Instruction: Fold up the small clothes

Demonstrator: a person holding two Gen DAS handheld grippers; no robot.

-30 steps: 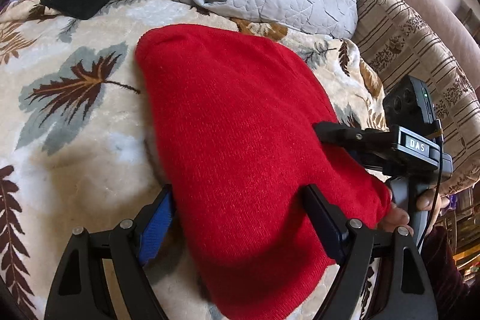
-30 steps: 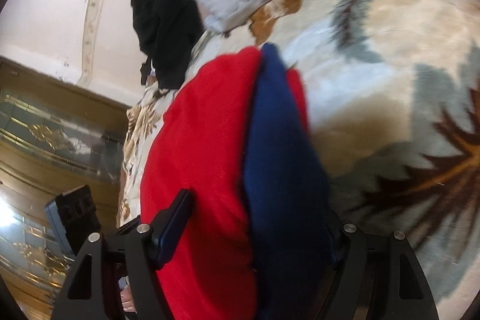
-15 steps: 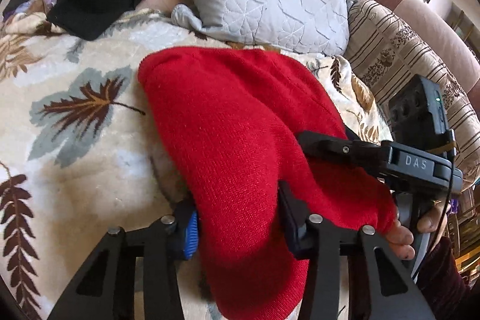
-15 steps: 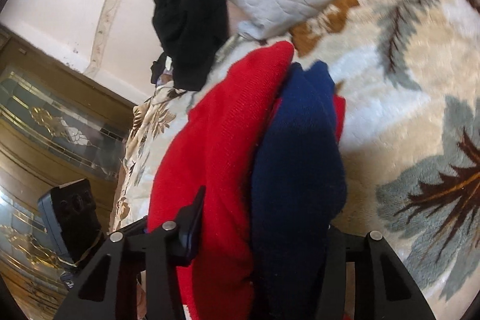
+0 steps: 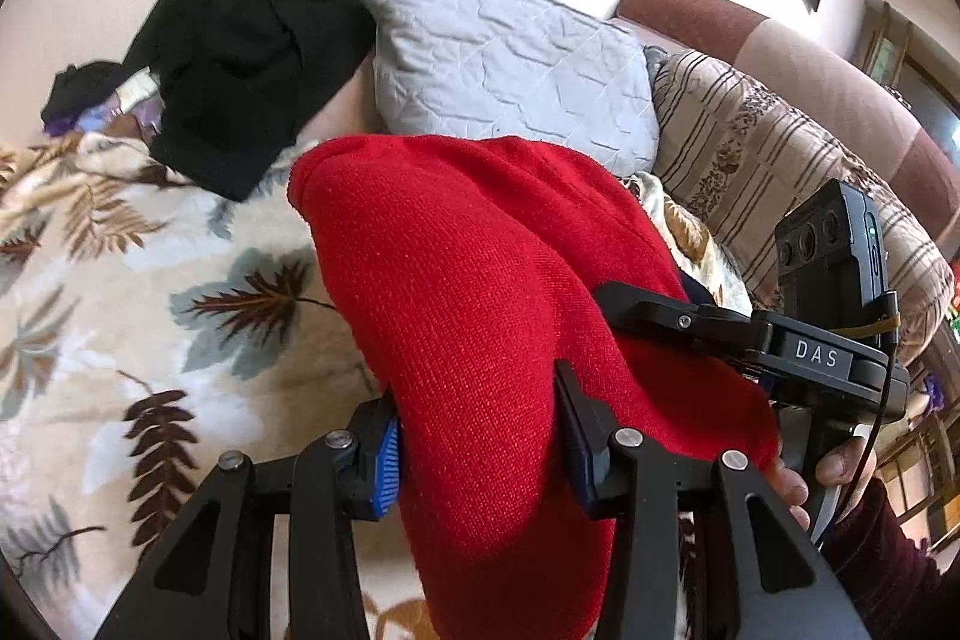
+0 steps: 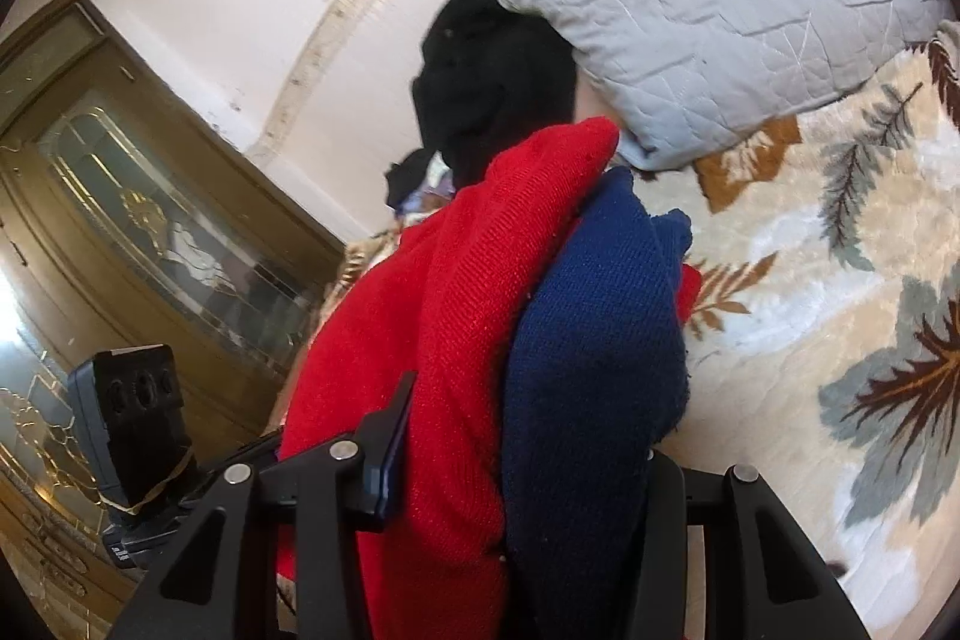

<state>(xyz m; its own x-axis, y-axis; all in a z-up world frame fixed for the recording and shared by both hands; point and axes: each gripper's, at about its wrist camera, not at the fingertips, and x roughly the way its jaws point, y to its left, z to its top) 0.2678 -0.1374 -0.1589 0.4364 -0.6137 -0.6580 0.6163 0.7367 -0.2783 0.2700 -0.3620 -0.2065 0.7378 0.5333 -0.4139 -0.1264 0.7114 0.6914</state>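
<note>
A red knit garment (image 5: 474,292) with a navy blue part (image 6: 594,352) is lifted off the leaf-patterned blanket (image 5: 120,328). My left gripper (image 5: 480,436) is shut on its near red edge. My right gripper (image 6: 516,460) is shut on the red and blue layers together; it also shows in the left wrist view (image 5: 690,316) at the garment's right side. The far end of the garment hangs free in front of the grey cushion.
A grey quilted cushion (image 5: 510,64) and a heap of black clothes (image 5: 252,46) lie at the back of the sofa. A striped sofa arm (image 5: 780,160) is to the right. A glazed wooden door (image 6: 120,220) stands beyond the left gripper.
Both grippers have closed on the garment and raised it off the blanket. The views have tilted upward, showing more wall, cushion and door.
</note>
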